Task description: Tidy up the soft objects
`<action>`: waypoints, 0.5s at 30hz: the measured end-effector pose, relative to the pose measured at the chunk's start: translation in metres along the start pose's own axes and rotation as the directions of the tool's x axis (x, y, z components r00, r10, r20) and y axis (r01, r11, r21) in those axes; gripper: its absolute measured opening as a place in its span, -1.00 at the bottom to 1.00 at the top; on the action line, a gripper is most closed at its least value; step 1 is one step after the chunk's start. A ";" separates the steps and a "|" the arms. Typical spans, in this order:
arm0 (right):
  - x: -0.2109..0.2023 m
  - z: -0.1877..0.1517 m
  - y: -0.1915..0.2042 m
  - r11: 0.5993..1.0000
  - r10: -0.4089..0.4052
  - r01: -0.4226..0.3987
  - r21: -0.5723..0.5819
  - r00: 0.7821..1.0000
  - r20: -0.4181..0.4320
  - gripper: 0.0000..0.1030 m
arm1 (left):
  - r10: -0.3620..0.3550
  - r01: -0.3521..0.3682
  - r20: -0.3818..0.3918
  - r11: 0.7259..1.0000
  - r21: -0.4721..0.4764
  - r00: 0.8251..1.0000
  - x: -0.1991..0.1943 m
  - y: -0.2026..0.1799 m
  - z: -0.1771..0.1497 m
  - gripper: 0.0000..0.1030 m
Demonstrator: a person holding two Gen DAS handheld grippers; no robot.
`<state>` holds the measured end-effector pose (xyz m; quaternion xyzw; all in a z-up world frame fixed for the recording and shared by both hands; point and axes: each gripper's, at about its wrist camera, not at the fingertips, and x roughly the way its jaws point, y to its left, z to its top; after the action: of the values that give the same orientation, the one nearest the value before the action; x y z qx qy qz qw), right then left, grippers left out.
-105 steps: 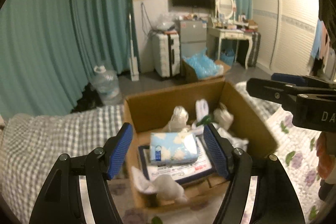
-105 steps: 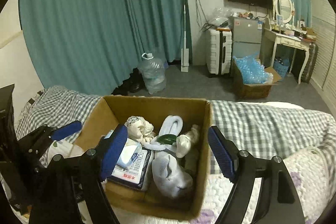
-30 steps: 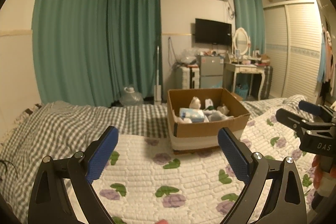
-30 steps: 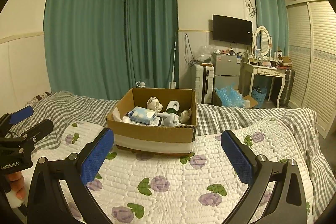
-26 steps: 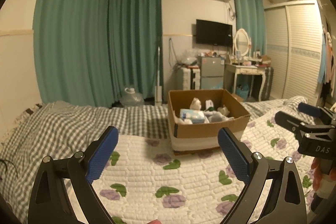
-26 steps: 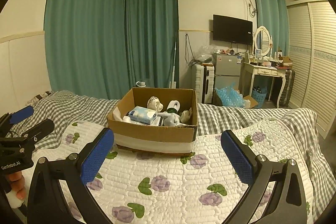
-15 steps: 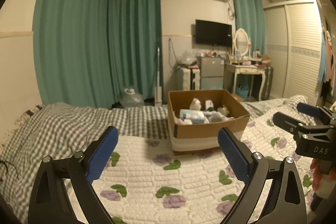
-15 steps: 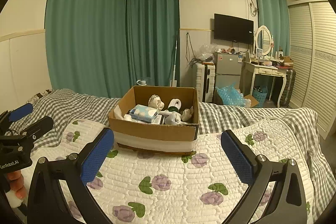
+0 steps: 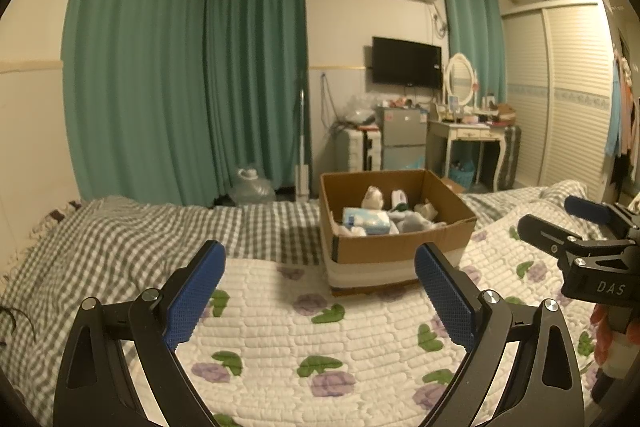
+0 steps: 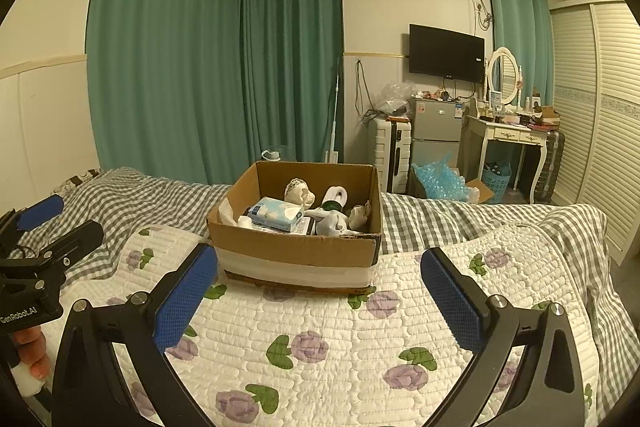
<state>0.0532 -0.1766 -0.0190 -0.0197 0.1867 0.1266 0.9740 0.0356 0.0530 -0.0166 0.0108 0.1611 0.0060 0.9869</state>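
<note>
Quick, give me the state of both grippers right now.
Left gripper: open, holding nothing, above the quilt.
Right gripper: open, holding nothing, facing the cardboard box.

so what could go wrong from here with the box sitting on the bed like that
The cardboard box rests on a soft quilt, so pushing on it could tip or slide it. The tissue pack and socks are piled loosely and could spill. Both the left gripper and right gripper are open and empty.

Both wrist cameras look level across the bed, side by side, sharing the distant cardboard box [image 9: 400,247].
</note>
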 end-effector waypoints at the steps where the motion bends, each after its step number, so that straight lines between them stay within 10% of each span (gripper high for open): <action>1: 0.000 0.000 0.000 1.000 0.001 -0.001 0.000 1.000 -0.001 0.99 | 0.000 0.000 -0.001 1.000 0.000 1.000 0.000 0.000 0.000 0.89; 15: 0.001 -0.002 0.000 1.000 0.003 -0.003 -0.001 1.000 -0.004 0.99 | 0.000 0.000 -0.003 1.000 0.001 1.000 0.000 0.000 0.000 0.89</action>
<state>0.0532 -0.1763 -0.0208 -0.0203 0.1888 0.1280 0.9734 0.0360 0.0526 -0.0168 0.0111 0.1625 0.0059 0.9866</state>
